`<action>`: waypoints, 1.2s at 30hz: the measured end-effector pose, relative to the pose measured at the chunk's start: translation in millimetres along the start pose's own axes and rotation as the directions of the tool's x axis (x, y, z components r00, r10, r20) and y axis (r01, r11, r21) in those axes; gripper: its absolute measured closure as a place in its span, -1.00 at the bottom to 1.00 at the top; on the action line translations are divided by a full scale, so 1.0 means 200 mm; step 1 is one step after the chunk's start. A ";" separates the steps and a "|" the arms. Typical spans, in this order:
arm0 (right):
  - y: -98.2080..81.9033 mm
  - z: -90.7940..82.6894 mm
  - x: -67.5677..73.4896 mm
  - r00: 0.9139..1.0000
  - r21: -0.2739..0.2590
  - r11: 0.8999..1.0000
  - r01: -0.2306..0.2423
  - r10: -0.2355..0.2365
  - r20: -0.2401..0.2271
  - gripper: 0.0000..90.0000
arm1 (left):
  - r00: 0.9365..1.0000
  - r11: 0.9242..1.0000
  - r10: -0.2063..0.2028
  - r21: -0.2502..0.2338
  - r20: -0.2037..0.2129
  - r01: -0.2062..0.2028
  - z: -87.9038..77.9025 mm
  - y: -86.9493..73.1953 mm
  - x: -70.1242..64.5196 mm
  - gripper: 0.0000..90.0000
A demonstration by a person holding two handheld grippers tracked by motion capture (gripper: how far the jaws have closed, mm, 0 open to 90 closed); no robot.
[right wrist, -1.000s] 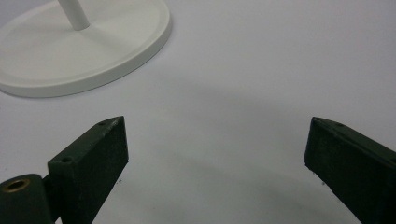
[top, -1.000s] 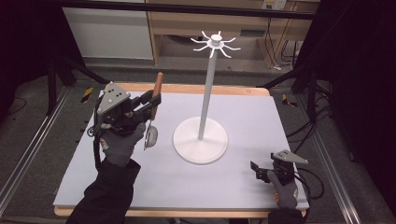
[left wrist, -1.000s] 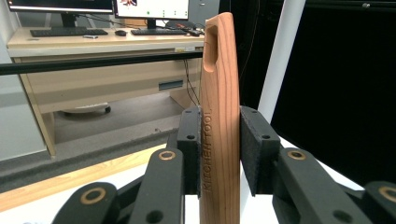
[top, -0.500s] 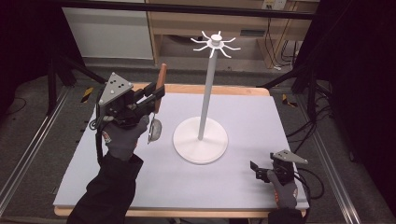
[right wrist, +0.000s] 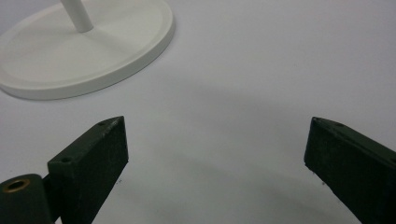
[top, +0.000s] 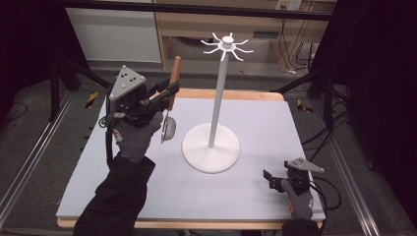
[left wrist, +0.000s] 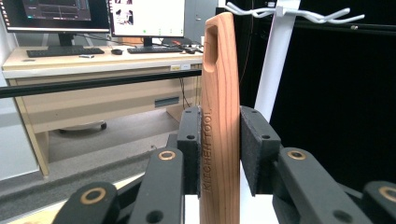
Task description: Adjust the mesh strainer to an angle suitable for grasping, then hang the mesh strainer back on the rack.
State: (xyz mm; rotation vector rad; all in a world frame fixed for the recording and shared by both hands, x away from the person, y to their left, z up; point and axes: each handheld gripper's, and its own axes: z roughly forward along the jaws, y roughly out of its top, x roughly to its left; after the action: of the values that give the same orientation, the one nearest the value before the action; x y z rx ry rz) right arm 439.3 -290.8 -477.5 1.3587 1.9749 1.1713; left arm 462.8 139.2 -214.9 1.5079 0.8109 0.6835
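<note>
Left hand-held gripper (top: 167,92) pinches the wooden handle of a metal strainer (top: 168,129), held upright above the counter (top: 275,123) at nine o'clock of the white stand (top: 211,147). Strainer bowl hangs below; contents cannot be told. Right hand-held gripper (right wrist: 215,163) rests spread at five o'clock.

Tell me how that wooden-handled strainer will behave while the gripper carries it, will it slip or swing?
The strainer probably stays stiff: its handle is solid wood. It seems unlikely to slip, since the left gripper clamps padded jaws on both flat sides. The metal bowl hangs below the grip, so it may pivot a little if jolted.
</note>
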 end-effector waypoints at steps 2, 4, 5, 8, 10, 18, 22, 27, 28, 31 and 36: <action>0.00 0.00 0.00 1.000 0.000 1.000 0.001 -0.001 0.001 -0.85 | 1.000 1.000 0.002 0.001 0.000 -0.002 0.01 0.01 -0.01 0.57; 0.00 0.00 0.00 1.000 -0.001 1.000 -0.001 0.001 -0.001 -0.85 | 1.000 1.000 0.010 0.006 -0.007 -0.010 0.02 0.02 -0.01 0.57; 0.00 0.00 0.00 1.000 -0.001 1.000 0.000 0.000 0.000 -0.85 | 1.000 1.000 0.007 0.007 -0.007 -0.007 0.02 0.03 -0.01 0.57; 0.00 0.00 0.00 1.000 0.001 1.000 0.003 -0.003 0.002 -0.85 | 1.000 1.000 0.009 0.005 -0.007 -0.008 0.03 0.04 -0.02 0.57; 0.00 0.00 0.00 1.000 0.000 1.000 0.001 -0.001 0.000 -0.85 | 1.000 1.000 -0.011 0.014 -0.005 0.011 0.03 0.05 -0.03 0.57; 0.00 0.01 0.00 1.000 -0.001 1.000 -0.009 0.009 -0.003 -0.86 | 1.000 1.000 0.020 -0.006 0.001 -0.020 0.04 0.09 -0.04 0.57; 0.00 0.01 0.00 1.000 0.002 1.000 -0.002 0.002 0.000 -0.86 | 0.999 0.999 0.033 -0.026 0.002 -0.033 0.04 0.12 -0.05 0.57; 0.00 0.01 0.00 1.000 -0.001 1.000 -0.007 0.007 0.002 -0.86 | 0.999 0.999 0.030 -0.027 0.028 -0.029 0.06 0.13 -0.08 0.57; 0.00 0.01 0.00 1.000 0.000 1.000 -0.007 0.007 0.003 -0.86 | 0.999 0.999 0.032 -0.026 0.030 -0.031 0.06 0.13 -0.08 0.57; 0.00 0.01 0.00 1.000 0.000 1.000 -0.008 0.008 0.001 -0.86 | 0.999 0.999 0.046 -0.018 0.027 -0.045 0.07 0.13 -0.10 0.57; 0.00 0.00 0.00 1.000 -0.002 1.000 -0.013 0.013 0.000 -0.86 | 0.998 0.999 0.053 -0.012 0.031 -0.053 0.09 0.14 -0.12 0.57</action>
State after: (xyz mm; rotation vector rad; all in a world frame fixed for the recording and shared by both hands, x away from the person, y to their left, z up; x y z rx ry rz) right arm 439.8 -290.7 -477.8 1.3730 1.9667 1.1785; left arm 466.3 109.5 -187.8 1.5313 0.7442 0.7010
